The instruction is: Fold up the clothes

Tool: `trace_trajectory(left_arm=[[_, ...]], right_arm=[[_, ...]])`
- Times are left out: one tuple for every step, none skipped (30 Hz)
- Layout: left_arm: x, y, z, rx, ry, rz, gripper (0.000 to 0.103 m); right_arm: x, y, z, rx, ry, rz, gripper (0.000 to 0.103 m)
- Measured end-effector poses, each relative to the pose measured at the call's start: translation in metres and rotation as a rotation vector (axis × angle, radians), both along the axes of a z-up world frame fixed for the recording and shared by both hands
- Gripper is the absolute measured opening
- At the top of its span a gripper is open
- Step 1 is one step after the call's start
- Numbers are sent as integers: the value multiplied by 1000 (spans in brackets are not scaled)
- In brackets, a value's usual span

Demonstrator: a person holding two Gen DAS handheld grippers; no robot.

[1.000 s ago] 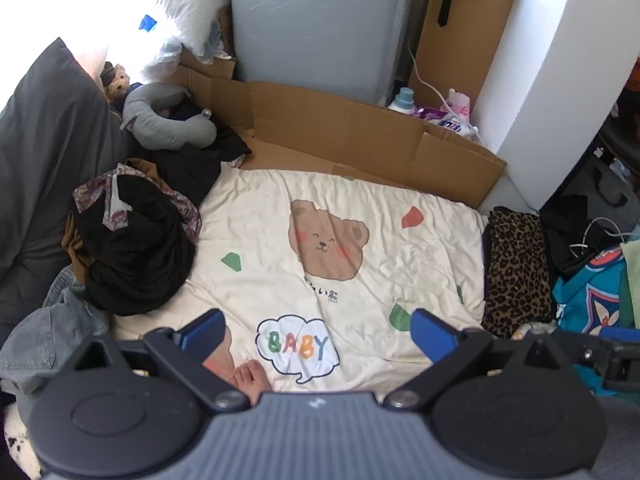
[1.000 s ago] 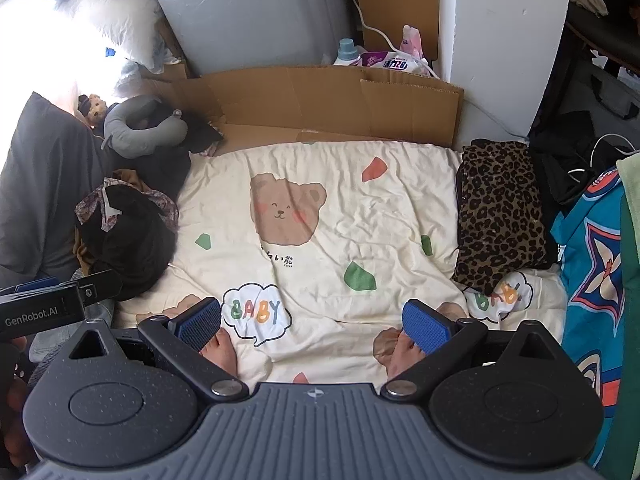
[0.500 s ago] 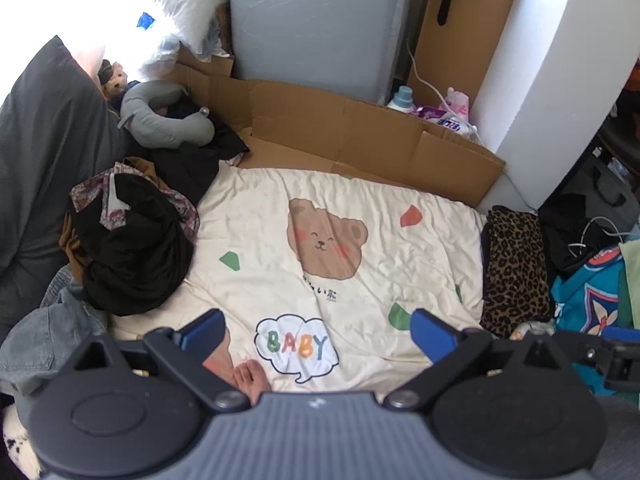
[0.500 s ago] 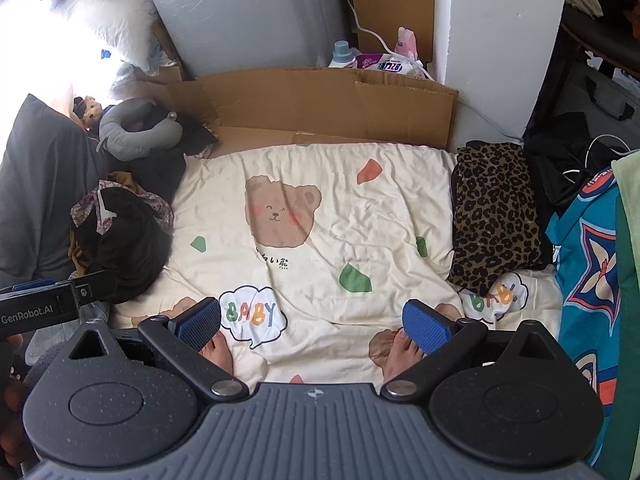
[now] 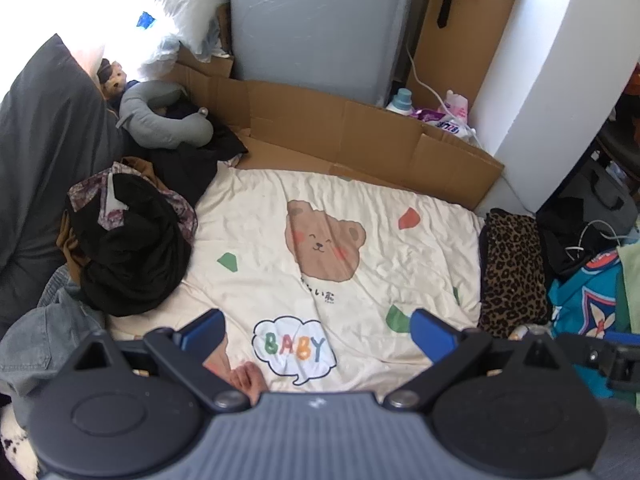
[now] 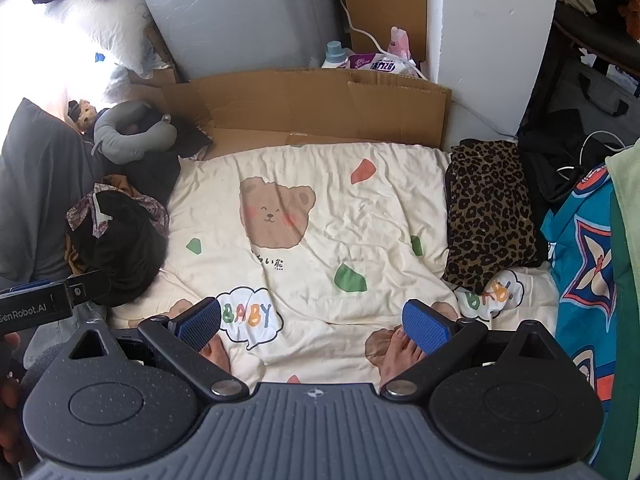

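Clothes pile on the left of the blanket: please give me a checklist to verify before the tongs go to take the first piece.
1. Left tongs open, holding nothing: ok.
2. Right tongs open, holding nothing: ok.
3. Blanket middle free for folding: ok.
4. Black garment on top of the pile, nothing over it: ok.
5. Which single piece comes free from the pile: cannot tell.
6. Leopard cloth lying at the blanket edge: ok.

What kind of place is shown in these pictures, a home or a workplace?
Most likely a lived-in bedroom at home. A bear-print "BABY" blanket is spread out as the work surface, a heap of unfolded clothes lies beside it, and a grey neck pillow rests near bed pillows.
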State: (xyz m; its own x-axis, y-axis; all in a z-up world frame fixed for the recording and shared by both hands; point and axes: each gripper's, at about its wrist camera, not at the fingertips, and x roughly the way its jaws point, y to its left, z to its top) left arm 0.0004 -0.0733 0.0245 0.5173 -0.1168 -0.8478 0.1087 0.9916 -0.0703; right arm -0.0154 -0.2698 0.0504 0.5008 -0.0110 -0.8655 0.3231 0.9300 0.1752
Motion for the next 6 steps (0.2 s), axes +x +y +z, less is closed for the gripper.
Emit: trace_trajectory(left_arm=[[0, -1, 0, 2, -1, 0, 100], [0, -1, 1, 4, -2, -3, 100], [0, -1, 1, 6, -3, -5, 100], [1, -1, 1, 5, -2, -6, 100], [1, 0, 1, 1, -1, -7, 100], [1, 2, 1, -4, -1, -5, 100]], right_arm=[[0, 0, 0, -3, -1, 0, 100], [0, 1, 1, -6, -2, -1, 100], [-1, 0, 1, -6, -3, -2, 100], [0, 0, 1, -6, -2, -4, 100], [0, 0, 1, -6, -2, -4, 100], [0, -1, 0, -4, -2, -4, 100]])
